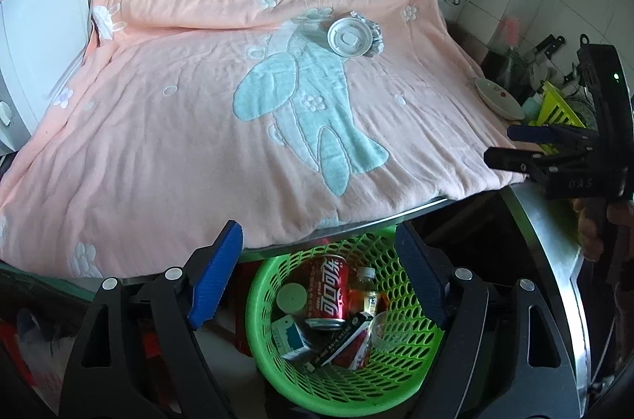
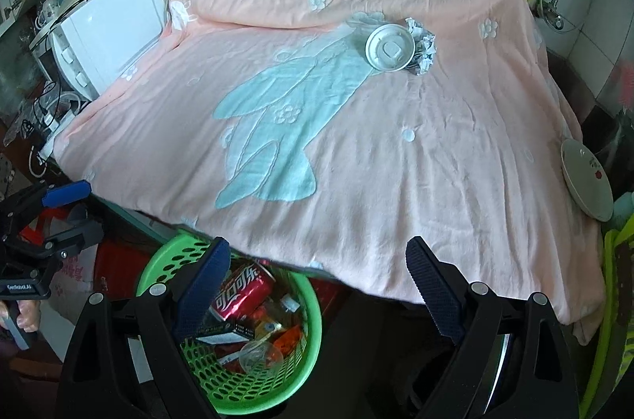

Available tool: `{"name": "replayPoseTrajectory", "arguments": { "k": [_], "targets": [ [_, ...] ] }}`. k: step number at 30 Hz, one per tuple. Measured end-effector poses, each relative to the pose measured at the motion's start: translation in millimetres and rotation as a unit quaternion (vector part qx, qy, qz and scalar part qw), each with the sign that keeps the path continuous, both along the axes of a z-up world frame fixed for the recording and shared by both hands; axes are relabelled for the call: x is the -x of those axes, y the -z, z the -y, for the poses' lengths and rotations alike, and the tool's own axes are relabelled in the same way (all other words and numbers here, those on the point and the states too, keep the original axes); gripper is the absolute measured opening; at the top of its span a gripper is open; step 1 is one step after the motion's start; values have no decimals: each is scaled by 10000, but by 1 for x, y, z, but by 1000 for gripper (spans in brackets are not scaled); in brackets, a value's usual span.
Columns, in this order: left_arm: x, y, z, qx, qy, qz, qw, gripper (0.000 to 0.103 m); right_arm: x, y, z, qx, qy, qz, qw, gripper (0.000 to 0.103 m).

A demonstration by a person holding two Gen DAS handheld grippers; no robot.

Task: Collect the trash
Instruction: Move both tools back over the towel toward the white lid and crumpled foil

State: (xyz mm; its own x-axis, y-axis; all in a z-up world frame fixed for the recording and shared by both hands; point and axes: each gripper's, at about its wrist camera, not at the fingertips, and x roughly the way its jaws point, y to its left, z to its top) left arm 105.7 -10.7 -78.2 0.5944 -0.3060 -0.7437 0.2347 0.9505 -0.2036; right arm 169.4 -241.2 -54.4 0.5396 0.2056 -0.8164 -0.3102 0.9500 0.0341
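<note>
Hovering over the basket (image 1: 340,391), left gripper (image 1: 319,274) and right gripper (image 2: 317,294) both gape, holding nothing.
Lid (image 1: 350,36) and foil (image 1: 376,33) lie touching on the blanket (image 1: 158,126), far from the basket; can (image 1: 329,294) is inside.

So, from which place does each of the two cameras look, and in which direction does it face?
Left wrist: sits on the left gripper, above the green basket at the table's front edge, facing the tiled wall across the pink blanket; own open fingers show, the right gripper at right.
Right wrist: sits on the right gripper, further right, facing the same way; own open fingers show, the left gripper at left.
Shared: blanket, basket, Coke can, white lid with crumpled foil, plate.
</note>
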Motion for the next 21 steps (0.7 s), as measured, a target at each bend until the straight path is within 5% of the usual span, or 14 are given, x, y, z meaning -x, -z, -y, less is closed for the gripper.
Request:
{"name": "replayPoseTrajectory", "arguments": {
  "k": [10,21],
  "targets": [
    [-43,15,-27,-21,-138,-211,9997,79,-109,-8,13,-183,322,-27,9993,87],
    [-93,25,-62,-141,-243,-285,9992,79,-238,15,37,-400,979,-210,9942,87]
  ]
}}
